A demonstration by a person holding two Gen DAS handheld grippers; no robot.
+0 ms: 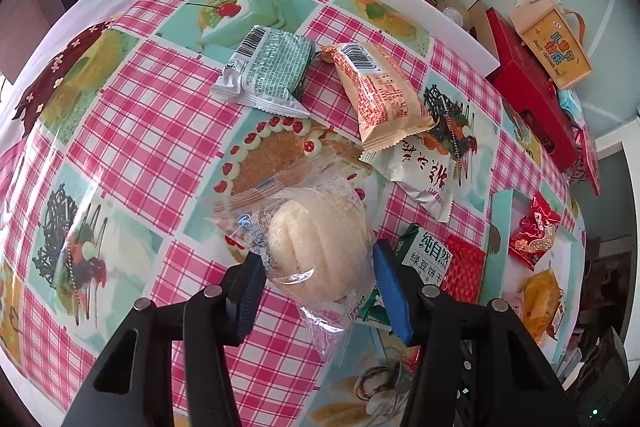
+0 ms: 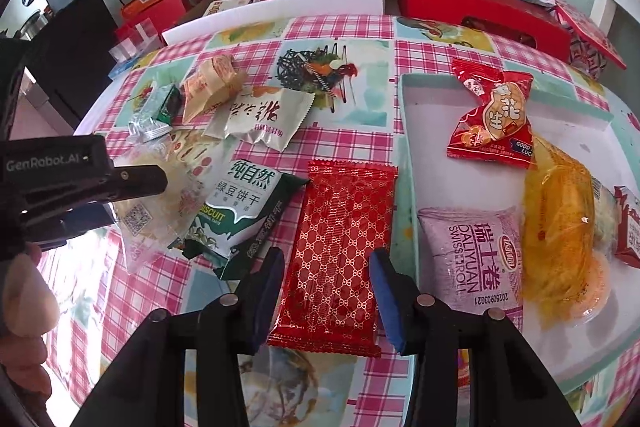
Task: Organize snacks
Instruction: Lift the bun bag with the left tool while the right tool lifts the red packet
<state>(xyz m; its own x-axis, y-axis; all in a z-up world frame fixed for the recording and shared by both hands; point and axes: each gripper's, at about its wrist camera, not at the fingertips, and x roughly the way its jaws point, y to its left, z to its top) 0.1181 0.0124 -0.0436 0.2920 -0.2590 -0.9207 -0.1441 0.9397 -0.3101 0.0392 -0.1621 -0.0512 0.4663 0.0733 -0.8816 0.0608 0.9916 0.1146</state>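
My left gripper [image 1: 318, 277], angled steeply down, pinches the clear-wrapped bun [image 1: 320, 247]. My right gripper [image 2: 326, 285] squeezes the red packet [image 2: 334, 247], tray [image 2: 412, 163] at two o'clock.

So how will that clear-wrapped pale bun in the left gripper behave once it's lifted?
The bun looks puffy, so probably light and squashable. Its loose clear wrapper tail will likely flop and crinkle. The glossy film may slip between the left gripper's pads.

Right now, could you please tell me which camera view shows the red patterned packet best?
The right wrist view: the red patterned packet lies whole between the right gripper fingers. The left wrist view shows only a corner beside the green biscuit packet.
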